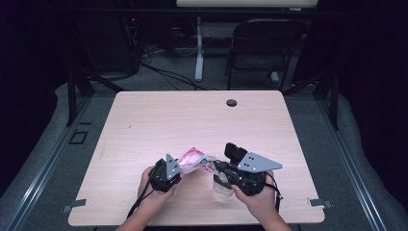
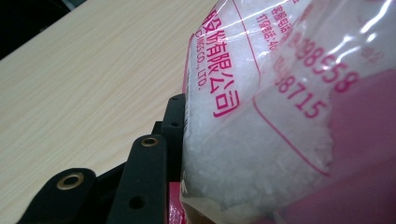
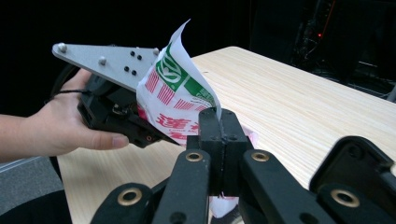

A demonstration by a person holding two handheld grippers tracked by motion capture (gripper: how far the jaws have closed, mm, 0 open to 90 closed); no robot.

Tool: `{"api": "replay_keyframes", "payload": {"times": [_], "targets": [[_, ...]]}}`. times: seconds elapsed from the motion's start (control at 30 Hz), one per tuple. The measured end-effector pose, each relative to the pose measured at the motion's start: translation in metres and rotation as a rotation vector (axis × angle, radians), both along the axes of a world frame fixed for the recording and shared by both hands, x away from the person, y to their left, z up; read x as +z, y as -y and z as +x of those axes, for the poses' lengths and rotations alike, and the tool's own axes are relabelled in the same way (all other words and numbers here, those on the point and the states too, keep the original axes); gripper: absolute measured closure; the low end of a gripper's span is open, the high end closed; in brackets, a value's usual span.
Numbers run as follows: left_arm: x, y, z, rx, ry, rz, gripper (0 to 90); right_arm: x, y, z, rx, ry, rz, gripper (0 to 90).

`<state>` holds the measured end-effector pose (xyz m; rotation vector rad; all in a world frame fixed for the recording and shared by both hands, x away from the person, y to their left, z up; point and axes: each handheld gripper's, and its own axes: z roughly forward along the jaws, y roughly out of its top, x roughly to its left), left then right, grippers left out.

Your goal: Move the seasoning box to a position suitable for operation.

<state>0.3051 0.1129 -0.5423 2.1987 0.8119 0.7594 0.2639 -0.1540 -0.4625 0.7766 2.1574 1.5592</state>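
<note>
While pinched between both claws, clear pink-printed bag (image 1: 194, 160) of white crystals (image 2: 252, 154) above table (image 1: 192, 115).

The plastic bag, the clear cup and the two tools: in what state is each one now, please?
plastic bag: sealed end pinched, lifted off the table, white crystals inside
left tool: shut on plastic bag
right tool: shut on plastic bag edge
clear cup: upright on the table, under the right tool
folding chair: unfolded, behind the table
</note>
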Motion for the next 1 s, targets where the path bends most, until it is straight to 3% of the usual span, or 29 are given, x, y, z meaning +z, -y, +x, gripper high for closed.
{"api": "replay_keyframes", "payload": {"times": [0.73, 1.0], "targets": [[0.003, 0.017, 0.003, -0.007, 0.055, 0.030, 67.1, -0.004, 0.019, -0.005, -0.029, 0.012, -0.001, 90.0], [0.002, 0.024, 0.004, -0.022, 0.141, 0.073, 67.1, -0.009, 0.026, -0.009, -0.036, 0.011, 0.000, 90.0]]}}
